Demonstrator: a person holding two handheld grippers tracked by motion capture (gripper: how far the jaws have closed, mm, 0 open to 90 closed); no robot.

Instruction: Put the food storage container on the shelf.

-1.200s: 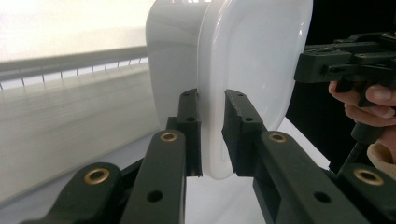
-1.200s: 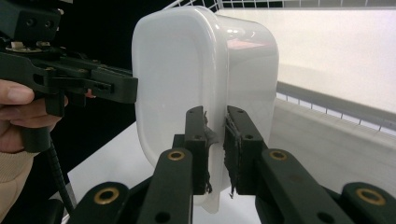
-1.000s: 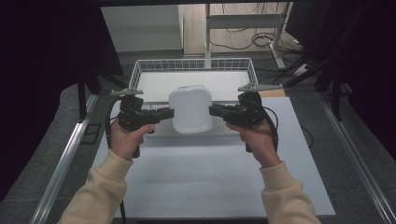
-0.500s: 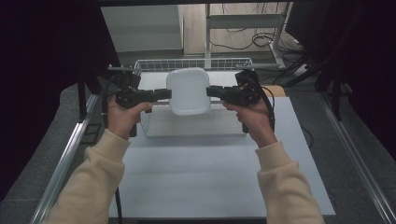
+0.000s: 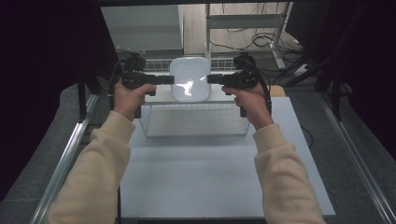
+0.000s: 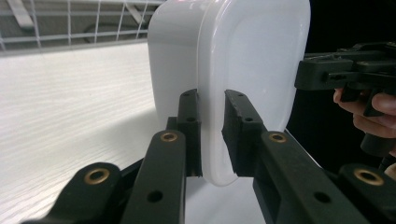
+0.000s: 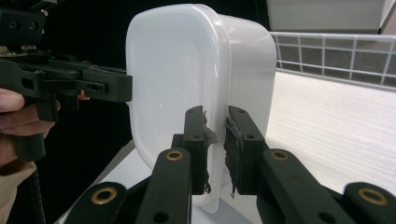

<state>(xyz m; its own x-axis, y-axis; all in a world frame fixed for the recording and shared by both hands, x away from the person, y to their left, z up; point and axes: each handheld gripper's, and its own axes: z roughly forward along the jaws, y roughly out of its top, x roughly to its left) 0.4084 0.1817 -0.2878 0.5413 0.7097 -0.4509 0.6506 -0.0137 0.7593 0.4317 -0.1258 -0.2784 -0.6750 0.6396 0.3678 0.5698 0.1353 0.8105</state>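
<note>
Both grippers, left [image 5: 164,80] and right [image 5: 214,79], fingers clamped on its rim, have carried the white container [image 5: 189,78] up and forward over the wire basket [image 5: 194,122] (likely its destination).

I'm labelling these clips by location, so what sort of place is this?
Probably a lab or workshop recording bench: a white table with a wire basket, metal rails alongside, and loose cables on the floor behind.

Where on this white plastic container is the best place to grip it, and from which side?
Grip the protruding rim of the white container, coming in level from its left and right ends. The lip is thin enough for the jaws to pinch; the smooth, rounded body is too wide. The left hand-held gripper and right hand-held gripper already hold it so.
</note>
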